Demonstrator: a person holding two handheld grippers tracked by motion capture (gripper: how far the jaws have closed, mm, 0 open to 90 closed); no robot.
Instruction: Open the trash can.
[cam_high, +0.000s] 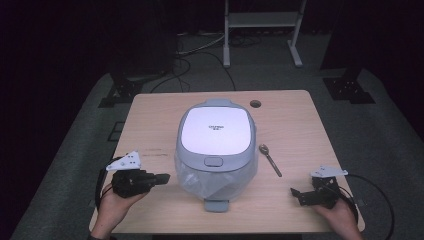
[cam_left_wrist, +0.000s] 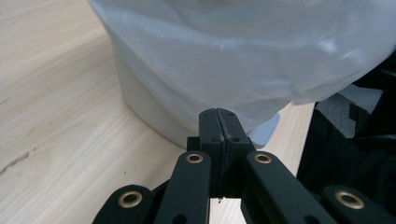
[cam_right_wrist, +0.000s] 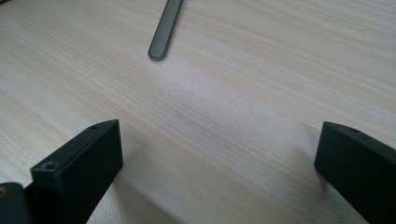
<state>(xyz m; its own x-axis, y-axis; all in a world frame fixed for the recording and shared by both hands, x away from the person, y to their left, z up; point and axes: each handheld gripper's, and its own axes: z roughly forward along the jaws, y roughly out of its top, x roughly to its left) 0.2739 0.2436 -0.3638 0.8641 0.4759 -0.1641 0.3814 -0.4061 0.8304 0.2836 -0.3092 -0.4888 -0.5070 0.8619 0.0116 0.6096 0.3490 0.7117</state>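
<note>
A grey rice cooker with a white lid stands in the middle of the wooden table. A clear plastic bag wraps its lower body. My left gripper points at the bag from the left, its tips just short of it. In the left gripper view the left gripper is shut, jaws pressed flat together with nothing visible between them, and the bag hangs right behind. A metal spoon lies right of the cooker. My right gripper rests near the front right corner. It stands open, with the spoon handle ahead.
A grey tab sticks out from under the cooker's front toward the table edge. A round cable hole sits at the table's back. Behind the table stands a white frame, with cables on the floor.
</note>
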